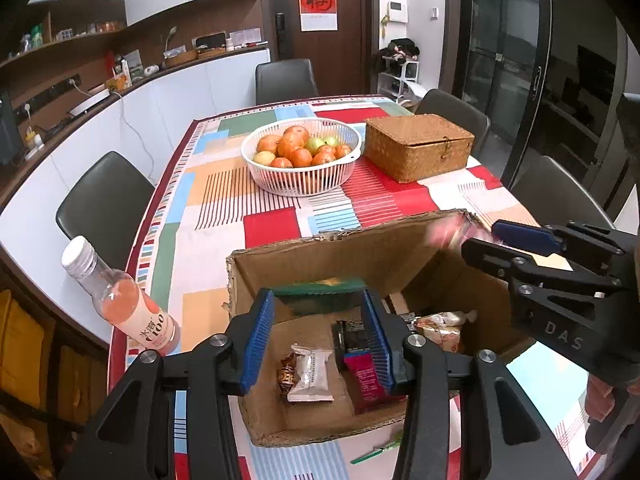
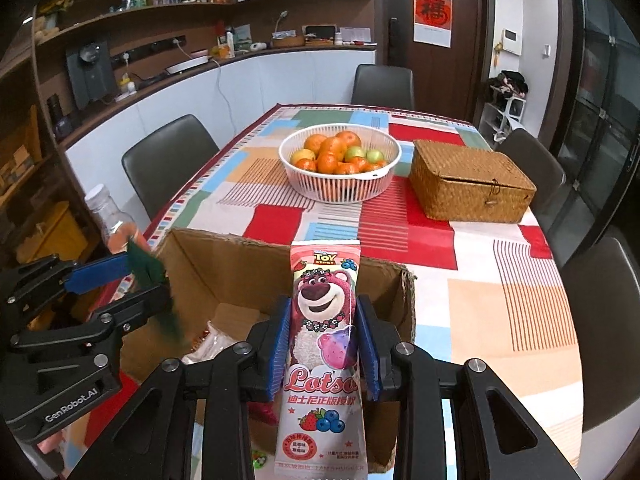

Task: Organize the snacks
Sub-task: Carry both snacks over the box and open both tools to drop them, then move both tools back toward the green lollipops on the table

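An open cardboard box (image 1: 280, 264) (image 2: 224, 256) stands on the table's near end and holds several wrapped snacks (image 1: 310, 372). My left gripper (image 1: 318, 336) is shut on a dark green snack packet (image 1: 320, 294) and holds it above the box; it also shows in the right wrist view (image 2: 116, 284) with the packet (image 2: 154, 284). My right gripper (image 2: 322, 348) is shut on a pink Lotso snack packet (image 2: 322, 340), held upright over the box's right side. In the left wrist view that gripper (image 1: 486, 242) and the blurred pink packet (image 1: 448, 232) are at the box's far right corner.
A white basket of oranges (image 1: 302, 152) (image 2: 340, 164) and a closed wicker box (image 1: 416, 146) (image 2: 470, 184) sit farther back on the patterned tablecloth (image 1: 272, 220). A pink drink bottle (image 1: 124, 300) (image 2: 114, 220) stands at the table's left edge. Dark chairs surround the table.
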`<state>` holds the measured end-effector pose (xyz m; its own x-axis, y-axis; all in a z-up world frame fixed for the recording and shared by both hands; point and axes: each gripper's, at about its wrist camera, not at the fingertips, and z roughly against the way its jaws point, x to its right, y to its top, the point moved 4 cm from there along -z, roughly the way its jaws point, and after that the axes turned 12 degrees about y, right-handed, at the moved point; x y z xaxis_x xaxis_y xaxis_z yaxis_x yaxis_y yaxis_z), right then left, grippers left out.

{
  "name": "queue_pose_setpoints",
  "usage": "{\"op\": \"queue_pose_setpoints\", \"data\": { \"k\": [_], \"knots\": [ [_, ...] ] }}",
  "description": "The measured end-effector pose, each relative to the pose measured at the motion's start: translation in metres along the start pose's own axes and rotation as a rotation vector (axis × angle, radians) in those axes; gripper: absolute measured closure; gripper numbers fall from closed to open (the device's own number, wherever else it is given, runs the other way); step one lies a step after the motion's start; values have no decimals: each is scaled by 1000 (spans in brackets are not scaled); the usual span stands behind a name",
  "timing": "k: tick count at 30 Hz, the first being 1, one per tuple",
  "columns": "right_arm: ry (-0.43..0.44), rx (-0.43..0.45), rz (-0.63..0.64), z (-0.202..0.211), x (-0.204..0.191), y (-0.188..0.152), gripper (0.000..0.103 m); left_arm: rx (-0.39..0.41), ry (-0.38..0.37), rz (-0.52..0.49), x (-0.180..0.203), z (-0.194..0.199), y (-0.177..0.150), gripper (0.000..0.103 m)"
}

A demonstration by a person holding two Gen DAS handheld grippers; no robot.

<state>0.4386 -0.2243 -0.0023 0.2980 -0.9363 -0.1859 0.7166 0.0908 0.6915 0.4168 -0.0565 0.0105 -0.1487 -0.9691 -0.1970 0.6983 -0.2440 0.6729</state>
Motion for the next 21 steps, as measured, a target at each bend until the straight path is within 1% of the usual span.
{"op": "queue_pose_setpoints", "data": {
  "k": [3, 5, 9, 16, 21],
  "knots": [
    [4, 5, -2, 4, 0, -3, 59, 25, 3, -4, 1, 11, -3, 53],
    [-6, 18, 13, 10, -2, -7, 59, 43, 0, -3, 1, 20, -7, 51],
    [4, 53, 22, 30, -10, -20, 59, 78, -30, 0, 4, 43, -18, 46],
    [18, 89, 27, 62, -19, -50, 59, 146, -54, -32, 16, 81, -40, 40],
    [23, 104, 24, 78, -25, -72, 59, 160, -69, -64, 25, 95, -61, 38]
  ]
}}
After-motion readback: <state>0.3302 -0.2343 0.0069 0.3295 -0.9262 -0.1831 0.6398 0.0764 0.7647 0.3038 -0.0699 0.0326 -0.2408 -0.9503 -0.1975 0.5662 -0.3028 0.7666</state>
